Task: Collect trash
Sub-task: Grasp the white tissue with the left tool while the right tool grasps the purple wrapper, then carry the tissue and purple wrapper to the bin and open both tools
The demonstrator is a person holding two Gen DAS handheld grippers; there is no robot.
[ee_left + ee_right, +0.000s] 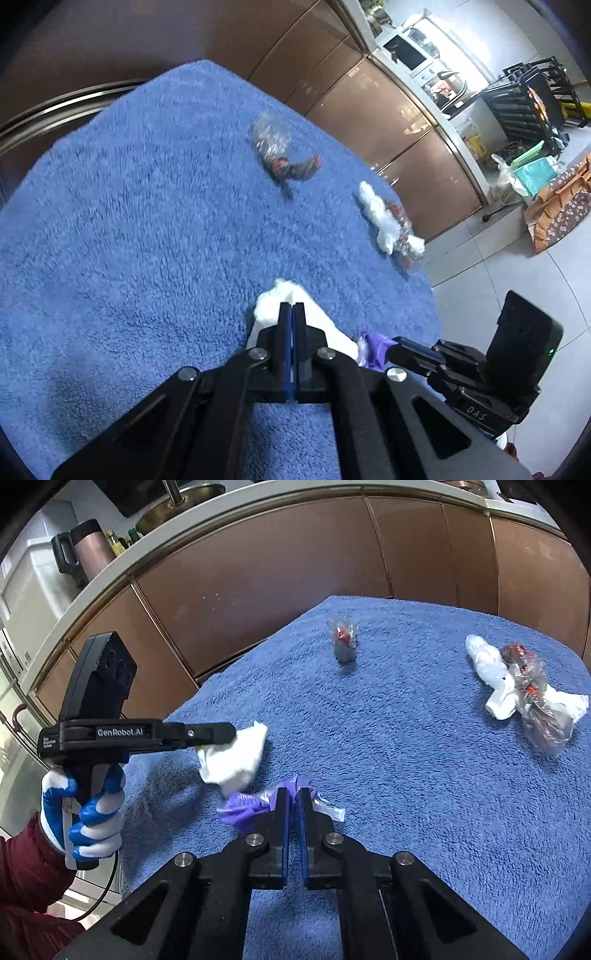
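A blue towel [406, 775] covered the worktop from edge to edge, probably laid as a soft, high-contrast bed so the scraps sat still and showed clearly. In front of brown cabinet doors [258, 579], four pieces of trash were spread on it, well apart, each leaving room for a grip of its own.

The left gripper [291, 306], seen from the right wrist as a black handle in a blue-and-white gloved hand [86, 812], had its fingers pressed together on a white crumpled tissue [236, 760]. The tissue looked soft and bunched, and appeared to hang partly off the towel, though motion blur made that hard to be sure of.

The right gripper [293, 794] had its fingers nearly together, pinching a purple wrapper [247, 805] at the near middle of the towel, just beside the tissue. The wrapper was thin, crinkled film with a clear twisted end poking out to the right. Gripping both at once suggested the two neighbouring scraps were meant to leave together.

Farther off lay a white tissue tangled with a clear wrapper [524, 698] showing red print, close to the towel's right edge. The smallest piece, a clear twisted wrapper [343, 638] with red and dark contents, sat alone towards the far side, untouched.
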